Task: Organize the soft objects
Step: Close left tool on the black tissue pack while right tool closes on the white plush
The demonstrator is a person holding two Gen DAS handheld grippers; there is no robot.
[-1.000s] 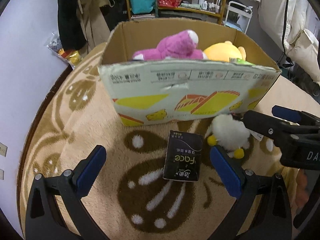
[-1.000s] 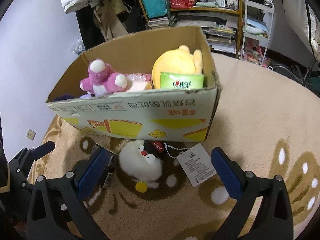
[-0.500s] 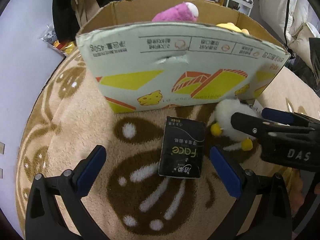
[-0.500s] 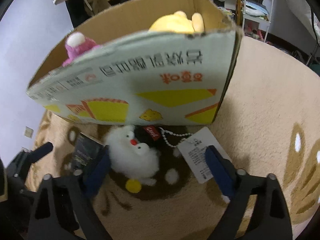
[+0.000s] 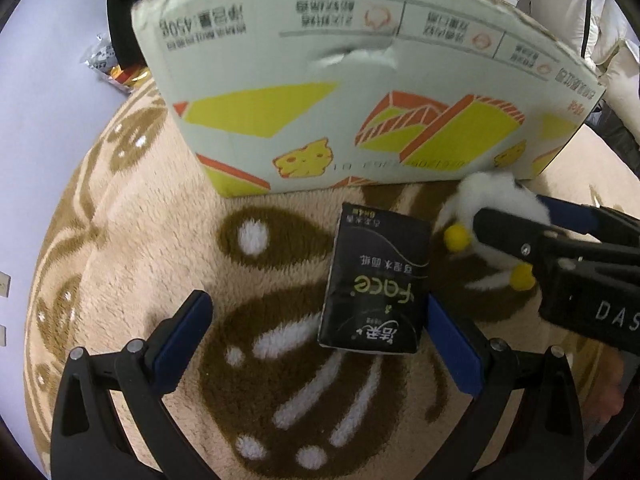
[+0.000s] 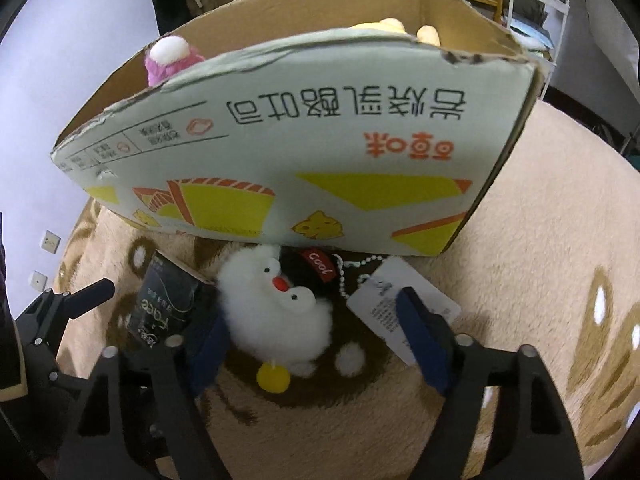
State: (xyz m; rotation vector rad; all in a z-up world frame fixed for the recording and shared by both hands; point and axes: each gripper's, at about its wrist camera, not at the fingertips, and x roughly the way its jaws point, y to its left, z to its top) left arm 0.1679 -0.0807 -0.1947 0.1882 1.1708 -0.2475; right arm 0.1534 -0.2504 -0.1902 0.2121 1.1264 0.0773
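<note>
Beige rug (image 6: 540,240); box (image 6: 320,152) wall hides most toys; right tool (image 6: 316,332) closing around white plush (image 6: 276,312), left tool (image 5: 316,332) released.

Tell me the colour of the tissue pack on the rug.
Black tissue pack, green and white lettering; left wrist view.

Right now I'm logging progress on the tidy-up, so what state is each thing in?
cardboard box: open-topped, upright on the rug, plush toys inside.
white plush duck: on the rug by the box, not gripped.
black tissue pack: flat on the rug, not gripped.
right gripper: jaws closing around the duck.
left gripper: open, the pack beside its right pad.
</note>
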